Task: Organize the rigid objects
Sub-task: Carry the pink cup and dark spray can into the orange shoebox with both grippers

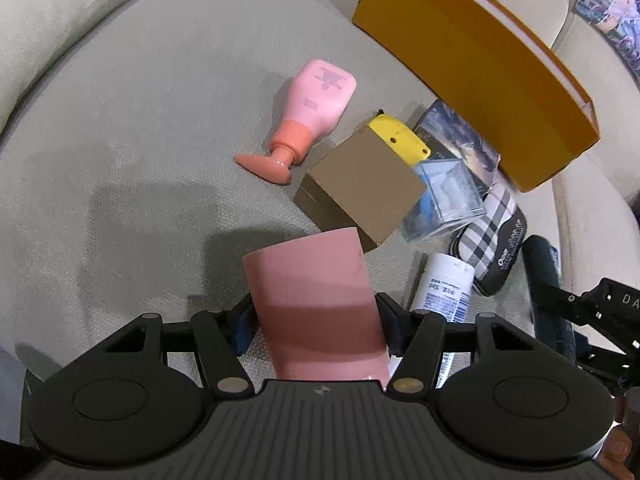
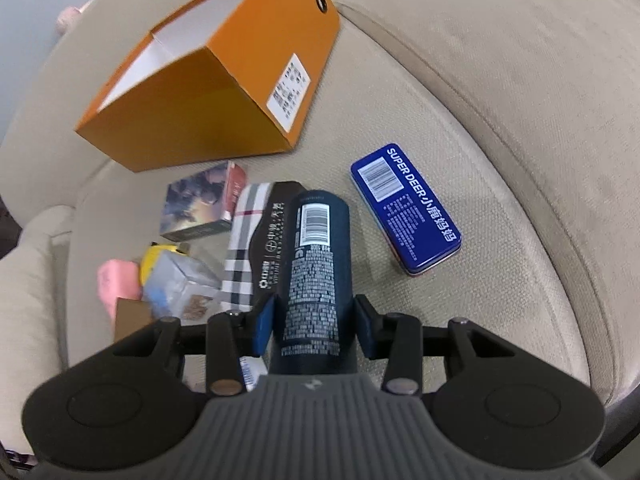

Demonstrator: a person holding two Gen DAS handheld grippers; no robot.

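Pink cup (image 1: 316,304) and dark can (image 2: 316,280) off the cushion.
I hold both near the orange box (image 2: 208,80), open, tilted, white inside.

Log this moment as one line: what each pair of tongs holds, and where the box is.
left tongs: shut on pink cup | right tongs: shut on dark can | orange box: open, on sofa, behind clutter

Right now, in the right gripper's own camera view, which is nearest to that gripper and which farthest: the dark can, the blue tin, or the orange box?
1. Dark can: clamped between the right gripper fingers.
2. Blue tin: on the cushion, ahead and to the right.
3. Orange box: farthest, upper left, open.
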